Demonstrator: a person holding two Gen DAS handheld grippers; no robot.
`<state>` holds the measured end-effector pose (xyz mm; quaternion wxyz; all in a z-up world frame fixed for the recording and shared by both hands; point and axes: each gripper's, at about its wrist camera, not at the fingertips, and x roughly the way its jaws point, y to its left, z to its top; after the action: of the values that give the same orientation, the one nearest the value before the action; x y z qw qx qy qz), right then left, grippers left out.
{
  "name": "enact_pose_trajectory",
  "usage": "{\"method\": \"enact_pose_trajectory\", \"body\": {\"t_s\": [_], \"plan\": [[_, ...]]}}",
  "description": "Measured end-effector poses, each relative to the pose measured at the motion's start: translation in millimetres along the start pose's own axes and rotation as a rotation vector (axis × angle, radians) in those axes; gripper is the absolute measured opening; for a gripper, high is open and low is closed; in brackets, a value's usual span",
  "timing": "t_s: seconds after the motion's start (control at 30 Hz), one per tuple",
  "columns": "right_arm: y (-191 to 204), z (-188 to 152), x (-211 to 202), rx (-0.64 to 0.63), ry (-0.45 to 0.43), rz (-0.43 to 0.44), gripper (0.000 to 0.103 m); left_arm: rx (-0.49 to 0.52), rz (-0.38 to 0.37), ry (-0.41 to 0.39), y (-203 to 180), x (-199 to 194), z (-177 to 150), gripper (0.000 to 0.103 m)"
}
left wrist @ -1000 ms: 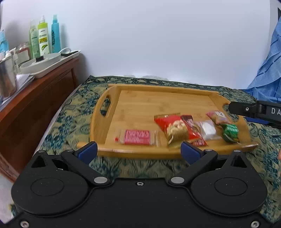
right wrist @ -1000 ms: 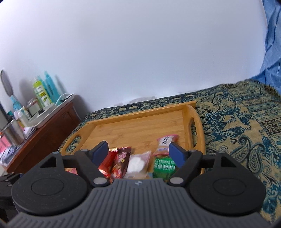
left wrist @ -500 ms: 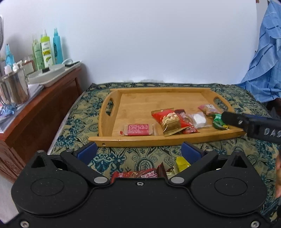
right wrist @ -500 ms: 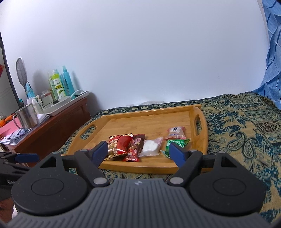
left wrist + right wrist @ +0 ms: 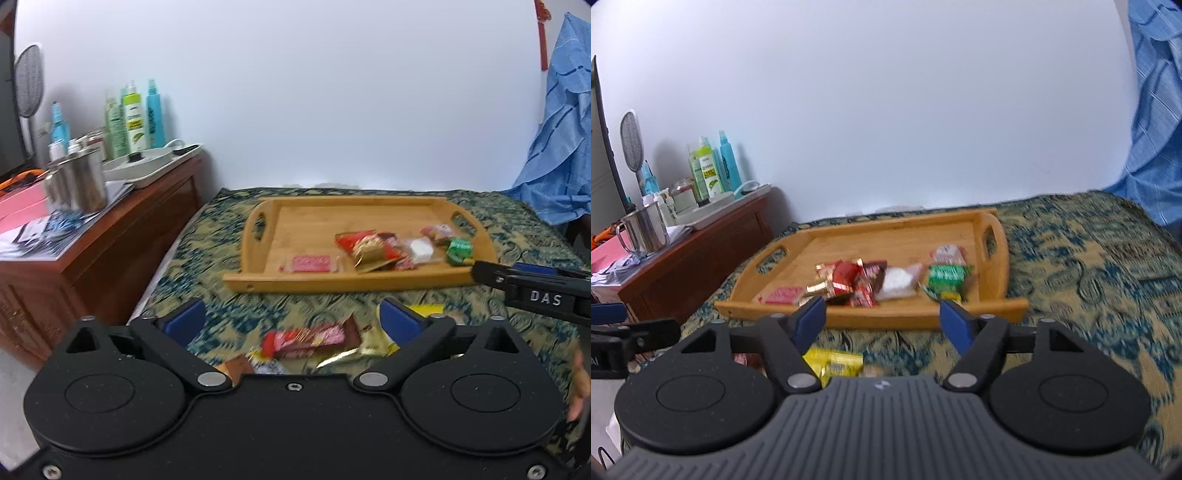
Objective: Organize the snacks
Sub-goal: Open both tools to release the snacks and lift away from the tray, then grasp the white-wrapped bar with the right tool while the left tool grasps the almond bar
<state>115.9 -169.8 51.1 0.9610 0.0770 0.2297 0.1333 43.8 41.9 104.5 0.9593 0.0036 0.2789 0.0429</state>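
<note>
- Both claws are held low over a patterned cloth [image 5: 229, 236], short of a wooden tray [image 5: 295, 218] that lies ahead of them.
- Between the blue pads of the left claw [image 5: 291, 319], a red bar [image 5: 306, 338] lies on the cloth, untouched, with a gold wrapper [image 5: 369, 349] just beside it on the right.
- A yellow packet [image 5: 831, 362] is seen on the cloth beneath the right claw [image 5: 882, 317], toward its left pad, and is not touched either.
- The left jaws have just been closing a little and stand wide apart; nothing is gripped.
- The right jaws have just been closing further and stand about half apart; nothing is pressed between the pads.
- The right claw is also seen from the left camera, at the tray's near right corner.
- Inside the tray, along the near edge, a flat pink packet [image 5: 310, 263] lies alone on the left.
- A red and gold nut bag [image 5: 365, 247] lies in the middle, touching a white sachet [image 5: 421, 248] on its right.
- A green packet [image 5: 459, 249] and a pale pink one [image 5: 437, 232] are placed at the right end.
- Bottles [image 5: 133, 120] and a steel mug [image 5: 79, 184] stand on a wooden cabinet [image 5: 122, 236] to the left of the cloth.
</note>
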Motion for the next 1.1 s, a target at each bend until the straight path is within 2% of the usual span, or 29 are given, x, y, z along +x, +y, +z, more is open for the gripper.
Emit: {"method": "enact_pose_trajectory", "body": {"t_s": [0.03, 0.13, 0.23, 0.33, 0.43, 0.53, 0.7, 1.1], "plan": [[-0.3, -3.9, -2.3, 0.007, 0.007, -0.01, 0.066, -0.003, 0.009, 0.004, 1.5, -1.8, -3.7, 0.085], [-1.7, -15.9, -8.4, 0.018, 0.022, -0.044, 0.055, -0.012, 0.03, 0.036, 6.8, -4.9, -16.2, 0.069], [-2.9, -26.4, -12.1, 0.032, 0.042, -0.056, 0.048, -0.031, 0.026, 0.063, 13.0, -1.9, -27.8, 0.066], [-0.7, -35.8, -12.5, 0.032, 0.064, -0.06, 0.045, -0.052, 0.059, 0.085, 21.1, 6.6, -35.9, 0.066], [7.7, -40.8, -6.8, -0.001, 0.078, -0.07, 0.045, -0.079, 0.087, 0.1, 28.9, 17.4, -41.0, 0.074], [14.5, -43.5, -1.0, -0.021, 0.087, -0.062, 0.045, -0.102, 0.083, 0.128, 34.2, 32.3, -44.3, 0.08], [22.3, -48.5, 8.0, -0.041, 0.108, -0.063, 0.045, -0.109, 0.091, 0.154, 38.1, 53.3, -49.8, 0.085], [26.1, -54.5, 16.3, -0.052, 0.106, -0.075, 0.046, -0.103, 0.054, 0.139, 34.3, 78.9, -61.7, 0.091]]}}
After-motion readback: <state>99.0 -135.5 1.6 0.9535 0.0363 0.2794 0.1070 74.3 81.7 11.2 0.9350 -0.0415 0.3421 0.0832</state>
